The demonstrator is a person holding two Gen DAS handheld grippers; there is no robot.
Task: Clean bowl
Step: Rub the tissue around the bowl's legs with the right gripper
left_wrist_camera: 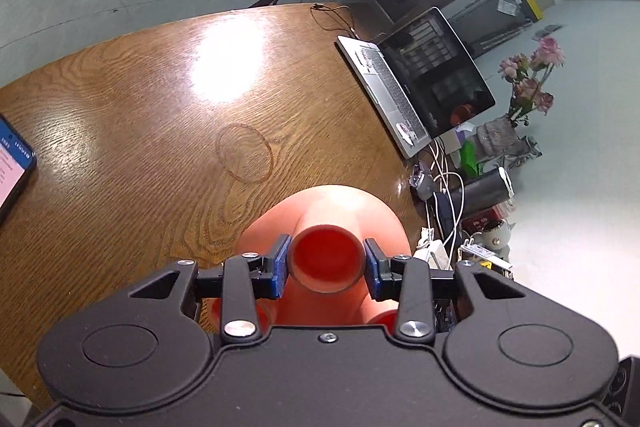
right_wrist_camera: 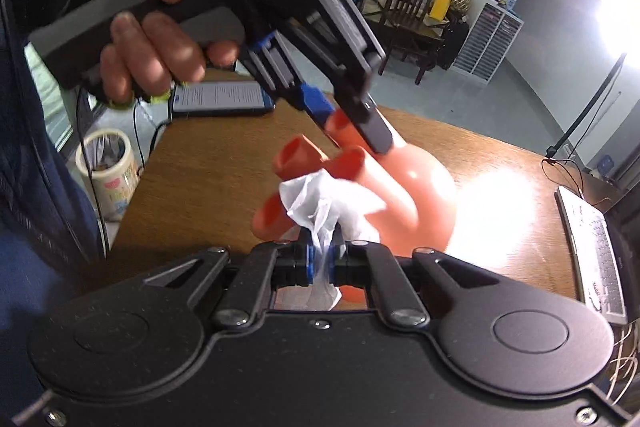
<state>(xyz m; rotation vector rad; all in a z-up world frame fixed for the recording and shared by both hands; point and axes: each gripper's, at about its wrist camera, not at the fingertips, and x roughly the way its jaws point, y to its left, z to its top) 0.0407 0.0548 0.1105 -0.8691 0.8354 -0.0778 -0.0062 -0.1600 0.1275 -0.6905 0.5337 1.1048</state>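
An orange bowl [left_wrist_camera: 340,203] [right_wrist_camera: 424,195] with several tube-shaped legs hangs tilted above the wooden table [left_wrist_camera: 140,107]. My left gripper [left_wrist_camera: 325,261] [right_wrist_camera: 340,125] is shut on one hollow leg [left_wrist_camera: 324,255], its blue pads [left_wrist_camera: 280,263] pressing on both sides. A person's hand [right_wrist_camera: 148,55] holds that gripper. My right gripper [right_wrist_camera: 320,261] is shut on a crumpled white tissue [right_wrist_camera: 320,203]. The tissue lies against the bowl between the other legs [right_wrist_camera: 296,155]. The bowl's inside is hidden.
A phone [left_wrist_camera: 12,163] [right_wrist_camera: 220,99] lies lit at the table's edge. An open laptop [left_wrist_camera: 420,79] [right_wrist_camera: 592,259] stands on the far side, with cables [left_wrist_camera: 444,195] and flowers [left_wrist_camera: 532,79] past it. A waste bin [right_wrist_camera: 108,171] stands on the floor, a chair [right_wrist_camera: 412,7] behind.
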